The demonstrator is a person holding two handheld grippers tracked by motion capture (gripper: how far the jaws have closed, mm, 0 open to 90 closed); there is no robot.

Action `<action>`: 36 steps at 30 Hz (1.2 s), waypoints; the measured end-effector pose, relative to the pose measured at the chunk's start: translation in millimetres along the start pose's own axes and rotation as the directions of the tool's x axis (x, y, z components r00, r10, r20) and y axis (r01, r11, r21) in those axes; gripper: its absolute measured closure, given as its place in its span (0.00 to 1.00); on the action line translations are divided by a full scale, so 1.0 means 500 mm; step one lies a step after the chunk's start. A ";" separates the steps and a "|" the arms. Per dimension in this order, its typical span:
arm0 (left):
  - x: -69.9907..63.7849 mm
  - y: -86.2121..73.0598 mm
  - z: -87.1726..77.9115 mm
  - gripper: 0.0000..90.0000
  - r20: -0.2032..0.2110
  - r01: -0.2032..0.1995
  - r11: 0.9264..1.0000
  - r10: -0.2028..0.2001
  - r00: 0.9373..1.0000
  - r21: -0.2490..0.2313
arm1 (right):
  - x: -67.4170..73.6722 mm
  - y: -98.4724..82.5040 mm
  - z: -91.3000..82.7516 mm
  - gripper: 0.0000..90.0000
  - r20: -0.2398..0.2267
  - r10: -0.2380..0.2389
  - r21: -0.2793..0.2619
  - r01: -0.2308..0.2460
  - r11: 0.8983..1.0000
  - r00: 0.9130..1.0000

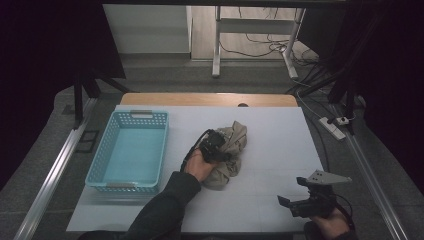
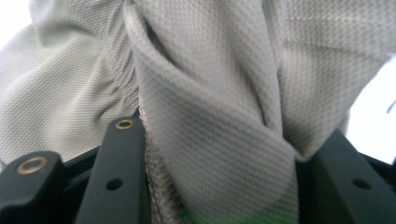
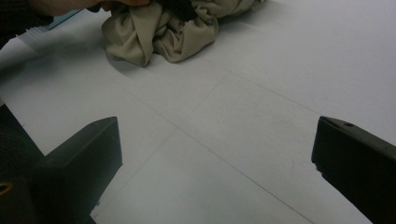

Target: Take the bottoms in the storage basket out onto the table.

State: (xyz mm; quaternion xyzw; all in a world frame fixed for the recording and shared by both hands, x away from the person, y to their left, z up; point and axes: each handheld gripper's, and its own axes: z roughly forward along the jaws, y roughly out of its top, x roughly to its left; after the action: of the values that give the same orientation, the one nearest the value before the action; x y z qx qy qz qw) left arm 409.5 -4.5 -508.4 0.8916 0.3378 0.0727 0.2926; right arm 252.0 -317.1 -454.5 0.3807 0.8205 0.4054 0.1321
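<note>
A crumpled beige cloth [image 1: 235, 145] lies in a heap at the middle of the white table [image 1: 280, 140]. My left gripper [image 1: 218, 145] is pushed down into the heap from its left side, with a hand behind it. In the left gripper view a thick fold of the cloth [image 2: 219, 121] fills the gap of the left gripper [image 2: 224, 140], whose jaws stand wide apart on either side of it. My right gripper [image 1: 292, 191] hovers open near the front right of the table, nothing between its jaws. In the right gripper view, that gripper [image 3: 217, 140] looks over bare table towards the cloth [image 3: 163, 28].
A light blue plastic basket [image 1: 102, 155] with nothing in it stands on the table's left side, close to the left forearm. Behind the table are desk legs [image 1: 216, 45], cables and a power strip [image 1: 332, 127] on the floor. Rails run along both table sides.
</note>
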 end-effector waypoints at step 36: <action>0.001 0.006 -0.027 0.07 0.150 0.007 0.993 0.011 0.989 -0.115 | 0.000 0.000 -0.001 0.02 -0.001 -0.001 -0.001 0.001 1.000 1.000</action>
State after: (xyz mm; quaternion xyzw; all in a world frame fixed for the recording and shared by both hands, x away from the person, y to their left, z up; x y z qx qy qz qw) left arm 407.0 0.5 -495.6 0.8765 0.3091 0.0251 0.3682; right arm 251.9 -317.5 -454.4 0.3801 0.8205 0.4060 0.1320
